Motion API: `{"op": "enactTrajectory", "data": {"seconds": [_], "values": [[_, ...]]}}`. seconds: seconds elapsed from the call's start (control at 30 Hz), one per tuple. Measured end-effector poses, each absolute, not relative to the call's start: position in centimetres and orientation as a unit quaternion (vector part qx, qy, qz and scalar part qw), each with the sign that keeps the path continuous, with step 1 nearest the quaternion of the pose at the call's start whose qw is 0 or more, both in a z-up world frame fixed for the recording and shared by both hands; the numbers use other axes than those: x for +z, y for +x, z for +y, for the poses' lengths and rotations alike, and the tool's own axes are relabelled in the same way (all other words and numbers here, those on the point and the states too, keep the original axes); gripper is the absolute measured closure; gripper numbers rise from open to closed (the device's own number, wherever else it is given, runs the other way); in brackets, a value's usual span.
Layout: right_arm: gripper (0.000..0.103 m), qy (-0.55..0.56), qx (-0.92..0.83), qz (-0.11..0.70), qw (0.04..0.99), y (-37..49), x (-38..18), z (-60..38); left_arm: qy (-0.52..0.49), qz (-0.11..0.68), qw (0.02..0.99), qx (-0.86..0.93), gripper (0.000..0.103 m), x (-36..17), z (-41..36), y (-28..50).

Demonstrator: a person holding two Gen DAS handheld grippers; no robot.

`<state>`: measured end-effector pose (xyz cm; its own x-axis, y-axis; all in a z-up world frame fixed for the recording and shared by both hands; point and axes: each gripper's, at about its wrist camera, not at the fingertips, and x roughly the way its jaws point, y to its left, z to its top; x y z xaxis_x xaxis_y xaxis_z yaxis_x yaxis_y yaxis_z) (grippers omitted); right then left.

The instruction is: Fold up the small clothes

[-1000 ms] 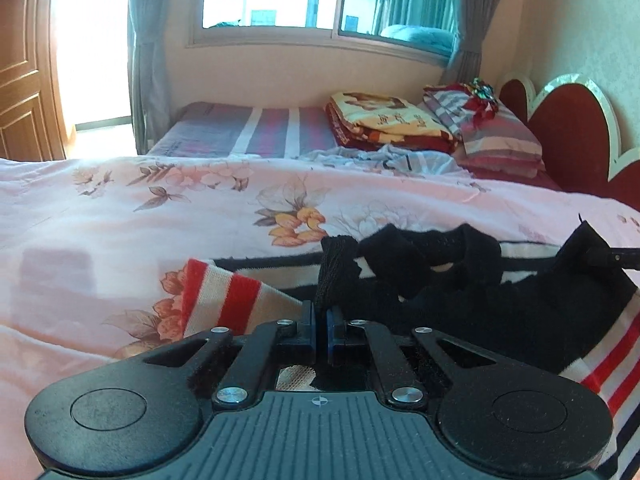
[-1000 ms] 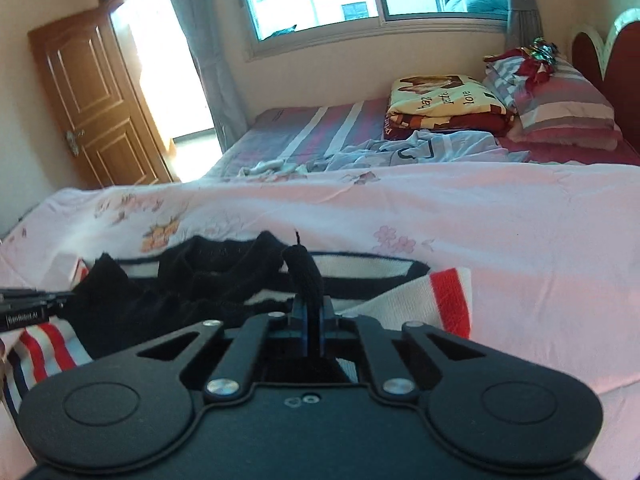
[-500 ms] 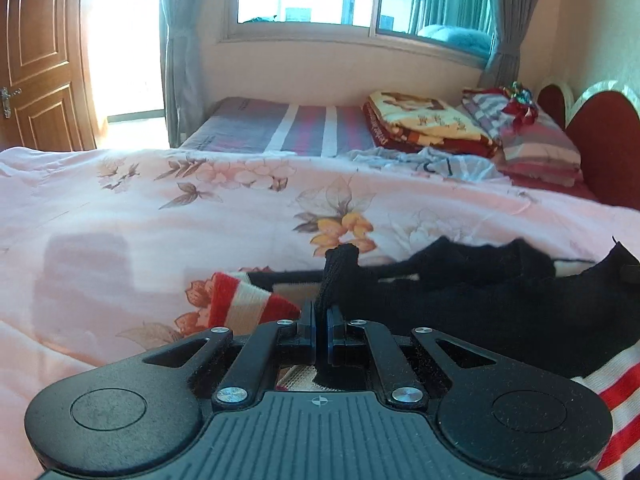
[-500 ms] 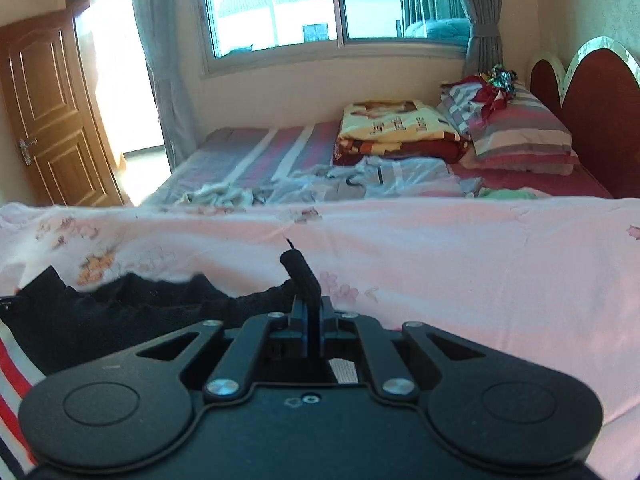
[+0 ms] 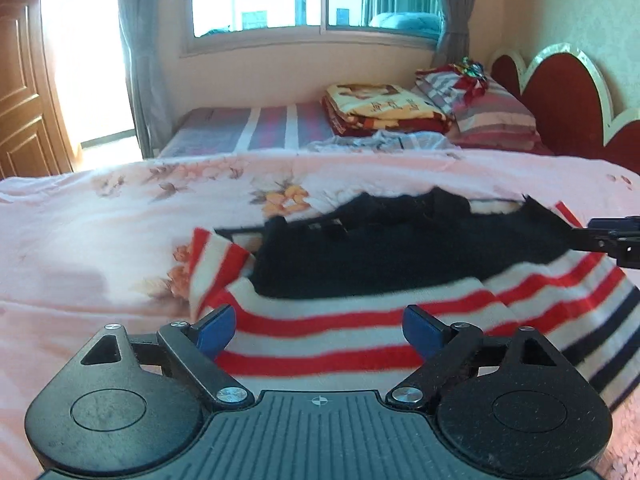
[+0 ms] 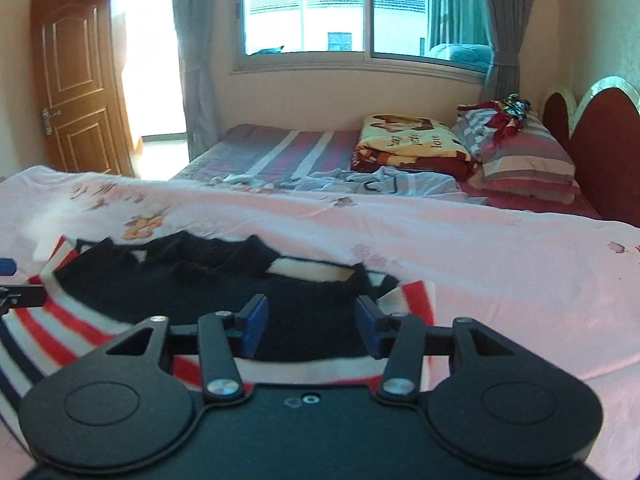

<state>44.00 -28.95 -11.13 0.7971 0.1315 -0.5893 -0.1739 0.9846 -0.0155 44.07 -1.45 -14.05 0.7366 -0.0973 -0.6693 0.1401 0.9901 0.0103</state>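
Both tools have released: the left gripper and right gripper, pinched on black cloth half a second ago, now stand spread and empty. The small red, white and navy striped knit garment with black top lies on the pink floral bedspread, black part laid over the stripes. This fold appears placed; judged next, a further fold.

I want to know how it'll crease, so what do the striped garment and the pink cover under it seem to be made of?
The striped garment looks like a soft knit, perhaps wool or acrylic: matte, slightly fuzzy, thick at its folded edges, with a black panel. The pink cover looks like thin woven cloth, perhaps cotton or polyester: smooth, printed with flowers, lying in shallow wrinkles. Neither fibre can be confirmed by sight.
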Motion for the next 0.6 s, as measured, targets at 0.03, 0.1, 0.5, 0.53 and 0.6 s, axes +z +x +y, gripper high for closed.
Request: {"op": "enactTrajectory", "data": {"seconds": [0.03,0.1,0.5,0.53,0.6], "values": [[0.056,-0.037,0.091,0.316,0.944,43.4,-11.6,-28.4,0.029,0.372,0.926,-0.061,0.013,-14.9,-1.6,43.8],[0.056,-0.055,0.094,0.334,0.936,42.5,-13.0,-26.9,0.017,0.384,0.921,-0.055,0.013,-16.6,-1.3,43.5],[0.050,-0.073,0.053,0.333,0.939,36.9,-13.8,-25.5,0.040,0.374,0.926,-0.012,0.009,-16.3,-0.4,37.6],[0.050,-0.094,0.048,0.340,0.934,36.4,-14.6,-25.2,0.039,0.383,0.923,-0.004,0.009,-16.9,-0.1,37.4],[0.049,-0.085,0.041,0.375,0.922,36.3,-16.5,-25.5,0.034,0.388,0.921,0.001,0.009,-17.8,0.4,37.3]]}}
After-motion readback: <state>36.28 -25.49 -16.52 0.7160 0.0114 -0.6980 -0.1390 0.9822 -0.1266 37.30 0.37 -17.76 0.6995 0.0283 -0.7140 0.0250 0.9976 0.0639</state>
